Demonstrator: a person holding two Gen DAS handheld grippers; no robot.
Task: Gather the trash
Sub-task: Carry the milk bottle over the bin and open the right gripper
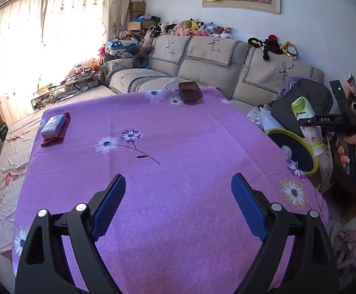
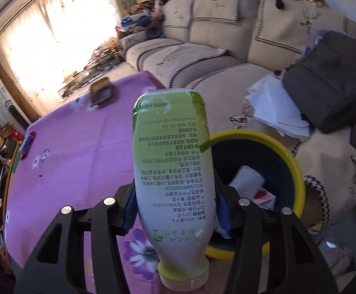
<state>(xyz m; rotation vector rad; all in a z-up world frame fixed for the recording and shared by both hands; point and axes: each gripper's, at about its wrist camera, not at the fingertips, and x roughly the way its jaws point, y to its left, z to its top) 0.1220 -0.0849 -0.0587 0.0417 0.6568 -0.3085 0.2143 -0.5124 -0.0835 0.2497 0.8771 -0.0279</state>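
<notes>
Gripping a green-and-white bottle, the right gripper holds it cap toward the camera, at the worktop edge beside the yellow-rimmed bin. Only this view shows white and red litter inside the bin. The left gripper hovers with fingers wide apart, empty, over bare purple cloth; a box and tray sit near far edges.

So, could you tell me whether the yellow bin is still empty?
No, the yellow bin already holds a white wad and a red and white wrapper.
</notes>
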